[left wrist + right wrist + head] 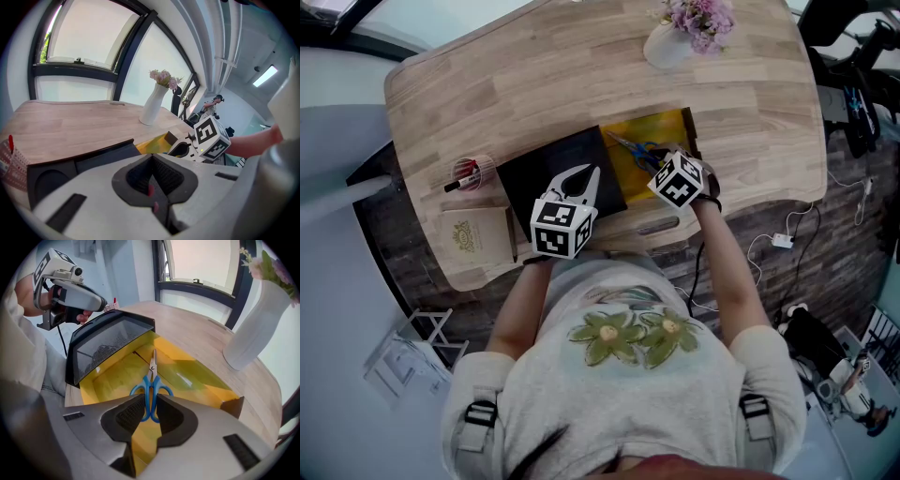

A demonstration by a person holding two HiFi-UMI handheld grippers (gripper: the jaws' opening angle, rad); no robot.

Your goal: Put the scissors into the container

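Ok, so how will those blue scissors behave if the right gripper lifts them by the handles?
The scissors look rigid, so they shouldn't flop. Gripped only at the blue loops by the right gripper, the blades stick out ahead and may droop or swivel. The smooth-looking handles could perhaps slip.

I see a light wooden desk [581, 75] with rounded corners over pale grey floor [337, 309]. Big dark-framed windows [89, 33] behind it, bright daylight; a strip ceiling light [265, 75] glows farther off.

Blue-handled scissors [152, 376] (blades closed), inside yellow container [187, 376]
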